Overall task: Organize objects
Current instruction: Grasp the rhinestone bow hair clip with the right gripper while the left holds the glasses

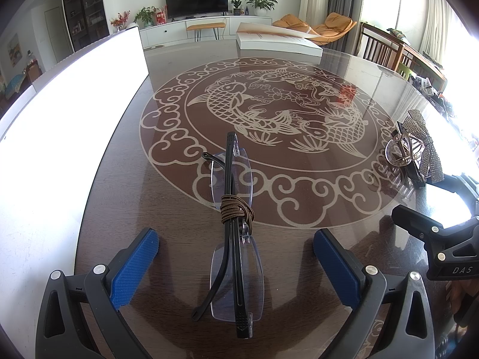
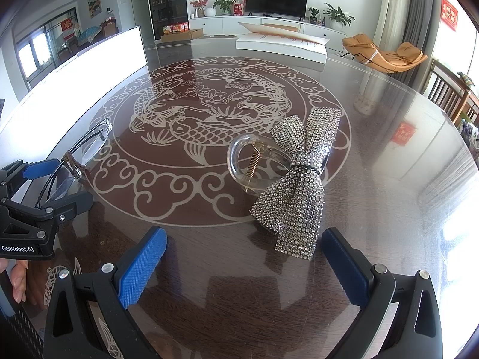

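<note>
Folded rimless glasses (image 1: 232, 179) with black arms lie on the koi-pattern table (image 1: 299, 155), a brown cord (image 1: 236, 209) wound around their middle. My left gripper (image 1: 236, 239) is open, its blue pads on either side of the glasses and not touching them. In the right wrist view the left gripper (image 2: 74, 181) straddles the glasses (image 2: 95, 137) at the far left. A clear hair clip with a rhinestone bow (image 2: 299, 173) rests just ahead of my right gripper (image 2: 244, 239), which is open and holds nothing. The bow clip (image 1: 416, 146) also shows at the left wrist view's right edge.
A bright white box (image 1: 74, 104) runs along the table's left side. A white stack with a curled sheet (image 2: 281, 45) sits at the far edge. Wooden chairs (image 2: 449, 95) stand to the right. A black mesh basket (image 2: 21, 329) and a person's fingers (image 2: 18, 281) are near left.
</note>
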Available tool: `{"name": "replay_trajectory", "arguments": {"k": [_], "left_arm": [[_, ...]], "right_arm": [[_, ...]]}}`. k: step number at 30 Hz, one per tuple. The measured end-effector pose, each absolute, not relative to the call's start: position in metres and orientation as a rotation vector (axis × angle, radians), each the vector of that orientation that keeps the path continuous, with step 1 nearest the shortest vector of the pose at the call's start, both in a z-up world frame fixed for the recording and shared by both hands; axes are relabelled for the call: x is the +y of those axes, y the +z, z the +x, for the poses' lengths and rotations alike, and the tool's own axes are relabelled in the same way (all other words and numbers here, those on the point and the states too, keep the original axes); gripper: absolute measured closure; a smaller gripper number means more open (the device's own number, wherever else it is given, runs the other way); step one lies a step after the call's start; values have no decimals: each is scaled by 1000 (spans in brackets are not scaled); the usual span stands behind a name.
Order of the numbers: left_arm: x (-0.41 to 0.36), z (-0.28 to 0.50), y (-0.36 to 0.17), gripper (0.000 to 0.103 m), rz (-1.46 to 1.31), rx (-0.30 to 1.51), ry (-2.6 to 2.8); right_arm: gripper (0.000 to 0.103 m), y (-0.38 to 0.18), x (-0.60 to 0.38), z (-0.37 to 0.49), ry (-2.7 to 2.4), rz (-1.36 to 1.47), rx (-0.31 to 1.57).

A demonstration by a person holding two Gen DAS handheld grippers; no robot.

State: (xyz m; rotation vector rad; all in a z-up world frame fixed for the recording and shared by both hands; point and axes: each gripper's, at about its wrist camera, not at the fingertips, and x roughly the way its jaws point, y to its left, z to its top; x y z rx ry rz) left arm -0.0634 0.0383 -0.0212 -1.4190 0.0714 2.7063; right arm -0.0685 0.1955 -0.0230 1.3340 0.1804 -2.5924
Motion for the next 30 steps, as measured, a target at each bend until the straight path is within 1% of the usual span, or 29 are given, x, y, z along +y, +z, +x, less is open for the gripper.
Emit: {"name": "replay_trajectory", "arguments": {"k": [6,8,10,12,16,17,18,19,20,21,22,23,24,25,27,30], "left_arm": [[38,-63,-20,0,-1428,85,2673],[36,-64,-19,0,-1432,110,2627],[35,-63,-17,0,-1441,113,2611],[32,-62,-17,0,-1454,99,2617],[26,-65,-16,0,-1444,53,2596],[24,-66,-15,2,-1436,42,2596],[22,-66,-13,14,-1422,37,2602],[20,-67,-11,19,-1413,36,2606],[18,-69,-10,31,-1407,28,2608],[15,-70,-8,46,-1398,14,2610],[12,-71,-7,56,-1391,-3,2607],[9,-73,-6,78,-1387,-26,2592],[7,-73,-6,91,-1387,-36,2584],[6,-71,-4,91,-1371,-36,2592],[5,-64,-1,93,-1335,-28,2609],[1,-49,7,93,-1281,-91,2625]], "right_arm": [[0,-22,197,-68,-2588,1329,161],[0,-20,202,-67,-2579,1309,100],[0,-17,213,-66,-2569,1287,-1],[0,-14,219,-66,-2560,1298,-40],[0,-6,217,-75,-2593,1323,42],[0,-3,214,-80,-2592,1325,54],[0,-1,211,-85,-2589,1332,68],[0,1,208,-92,-2587,1342,83],[0,2,205,-99,-2587,1349,91],[0,2,204,-105,-2588,1353,83],[3,1,202,-110,-2584,1368,67],[11,0,202,-114,-2579,1391,55],[38,0,202,-116,-2588,1417,64],[49,0,203,-115,-2584,1427,58],[52,4,206,-108,-2582,1439,34],[52,13,211,-94,-2565,1430,4]]}}
